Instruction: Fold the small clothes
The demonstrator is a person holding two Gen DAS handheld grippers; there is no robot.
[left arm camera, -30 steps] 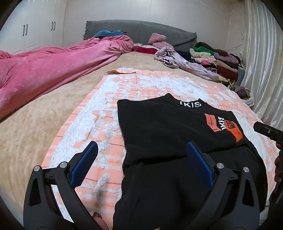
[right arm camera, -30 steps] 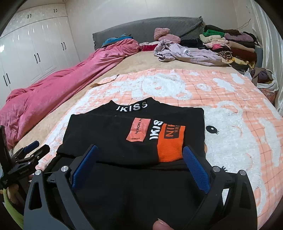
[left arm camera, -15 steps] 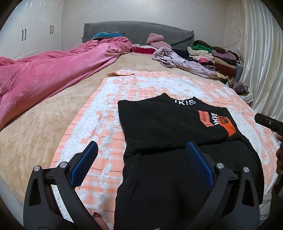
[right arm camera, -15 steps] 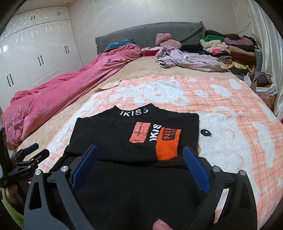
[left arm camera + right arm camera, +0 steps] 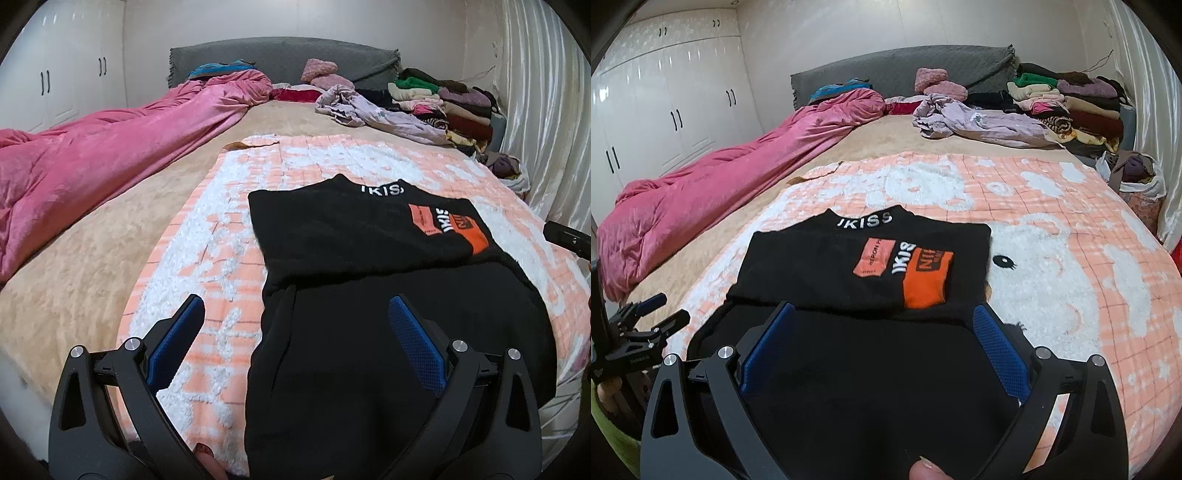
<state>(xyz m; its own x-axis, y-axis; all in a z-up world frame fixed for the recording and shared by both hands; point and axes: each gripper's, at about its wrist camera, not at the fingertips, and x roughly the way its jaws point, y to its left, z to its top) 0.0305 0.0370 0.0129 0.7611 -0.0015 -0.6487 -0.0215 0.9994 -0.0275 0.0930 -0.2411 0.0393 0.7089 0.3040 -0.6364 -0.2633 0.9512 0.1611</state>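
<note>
on the peach bear blanket (image 5: 1052,280) lies the black top (image 5: 857,266), partly folded. left gripper (image 5: 295,332) & right gripper (image 5: 882,336) both spread wide, holding nothing. next prob: pinch near hem corners, fold up.

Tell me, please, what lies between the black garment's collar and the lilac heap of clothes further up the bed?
Only bare peach-and-white blanket, then a strip of tan bedspread, separates the black garment from the lilac heap; the right wrist view shows this best.
</note>
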